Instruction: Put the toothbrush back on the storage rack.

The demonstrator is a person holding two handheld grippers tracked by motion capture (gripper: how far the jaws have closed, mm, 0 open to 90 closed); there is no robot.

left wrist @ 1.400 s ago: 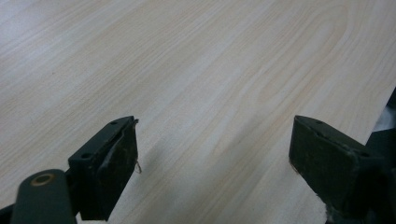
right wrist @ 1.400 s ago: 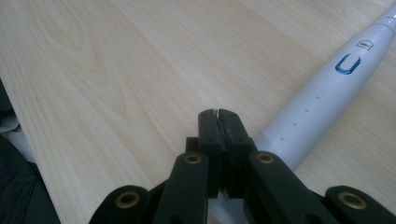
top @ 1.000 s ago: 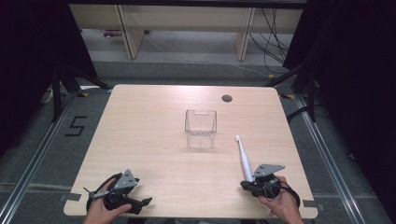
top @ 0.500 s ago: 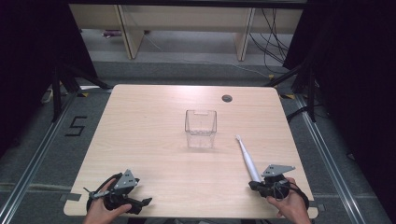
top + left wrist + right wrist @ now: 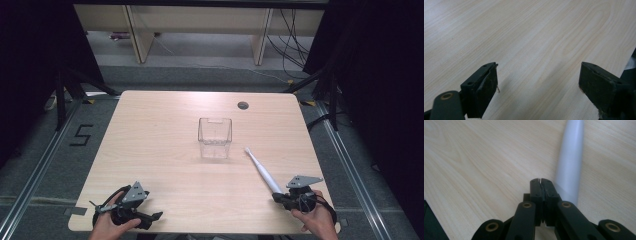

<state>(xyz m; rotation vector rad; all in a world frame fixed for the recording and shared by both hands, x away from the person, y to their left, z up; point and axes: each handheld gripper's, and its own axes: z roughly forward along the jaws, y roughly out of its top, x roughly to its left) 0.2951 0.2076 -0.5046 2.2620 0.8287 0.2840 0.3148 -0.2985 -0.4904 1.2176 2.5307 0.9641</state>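
Lying beside your closed, empty right gripper (image 5: pixel 541 180), the white toothbrush (image 5: pixel 262 170) looks light, stiff, slippery; grasp its thick handle. Left gripper (image 5: pixel 537 82) gapes.

In the right gripper view the white toothbrush (image 5: pixel 570 165) runs off the top edge, so its head is cut away, and its near end is hidden behind the closed jaws. In the high view its bristles look too small to tell, and both forearms are cut off by the bottom edge.
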